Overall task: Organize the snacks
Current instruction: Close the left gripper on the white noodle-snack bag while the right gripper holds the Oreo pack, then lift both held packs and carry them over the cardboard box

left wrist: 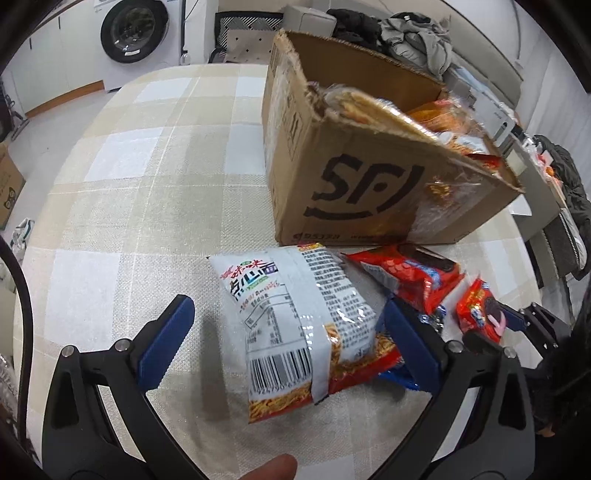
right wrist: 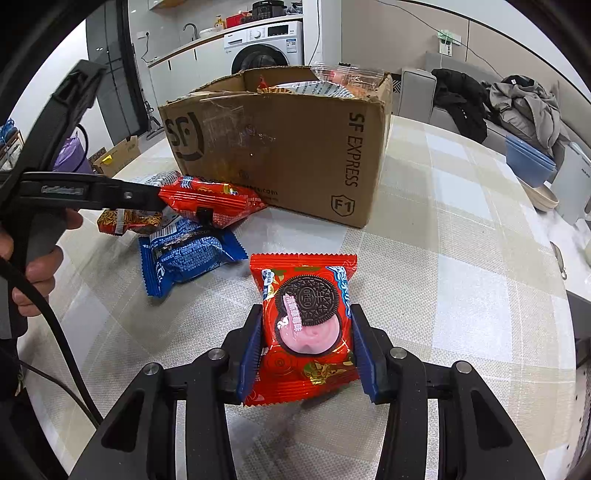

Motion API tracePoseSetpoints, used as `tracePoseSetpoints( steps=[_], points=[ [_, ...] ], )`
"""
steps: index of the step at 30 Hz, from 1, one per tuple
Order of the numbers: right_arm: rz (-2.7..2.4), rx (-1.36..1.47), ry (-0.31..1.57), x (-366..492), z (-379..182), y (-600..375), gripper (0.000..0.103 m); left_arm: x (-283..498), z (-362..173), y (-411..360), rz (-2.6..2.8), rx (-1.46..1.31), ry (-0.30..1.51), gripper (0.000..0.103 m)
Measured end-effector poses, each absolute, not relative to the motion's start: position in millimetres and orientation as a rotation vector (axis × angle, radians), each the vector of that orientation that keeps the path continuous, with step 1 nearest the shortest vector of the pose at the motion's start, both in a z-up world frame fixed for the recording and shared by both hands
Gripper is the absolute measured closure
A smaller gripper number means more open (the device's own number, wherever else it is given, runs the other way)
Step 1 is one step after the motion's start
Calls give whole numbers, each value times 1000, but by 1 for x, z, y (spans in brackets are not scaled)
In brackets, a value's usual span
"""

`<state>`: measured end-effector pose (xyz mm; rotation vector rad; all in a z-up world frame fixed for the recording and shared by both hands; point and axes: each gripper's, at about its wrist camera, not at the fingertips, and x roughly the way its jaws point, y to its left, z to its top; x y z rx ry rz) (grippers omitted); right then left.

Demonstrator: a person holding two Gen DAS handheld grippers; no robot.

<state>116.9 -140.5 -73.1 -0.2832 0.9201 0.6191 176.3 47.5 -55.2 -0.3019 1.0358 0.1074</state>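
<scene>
An open cardboard SF box (left wrist: 351, 173) (right wrist: 280, 147) stands on the checked tablecloth with several snack packs inside. My left gripper (left wrist: 291, 325) is open, its blue pads on either side of a white and orange noodle snack bag (left wrist: 295, 332) that lies on the table. My right gripper (right wrist: 304, 347) is shut on a red Oreo pack (right wrist: 304, 325), which also shows in the left wrist view (left wrist: 478, 314). Another red pack (left wrist: 406, 273) (right wrist: 210, 203) and a blue pack (right wrist: 188, 254) lie in front of the box.
The checked tablecloth (left wrist: 147, 184) stretches left of the box. A washing machine (left wrist: 133, 33) stands behind the table. A sofa with piled clothes (right wrist: 517, 99) lies beyond the right edge, with a blue bin (right wrist: 528, 162) beside it.
</scene>
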Motion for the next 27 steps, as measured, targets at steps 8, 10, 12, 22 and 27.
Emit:
tracePoseSetpoints(
  steps=[8,10,12,22,27],
  points=[
    [620,-278,921,118,-73,-143,58,179,-63,50,91,-344,1047,25],
    [621,-278,921,118,-73,-142,58,178,-62,45,51,-344,1034,39],
    [620,-279,921,118,-73,-142,58,176,-59,38,49,-311,1019,42],
    [650,-247,904,117,-69,-148,58,151,-46,29,37,-289,941,49],
    [668,-223,886,115,-62,-151,58,130,-31,37,34,-298,891,49]
  ],
)
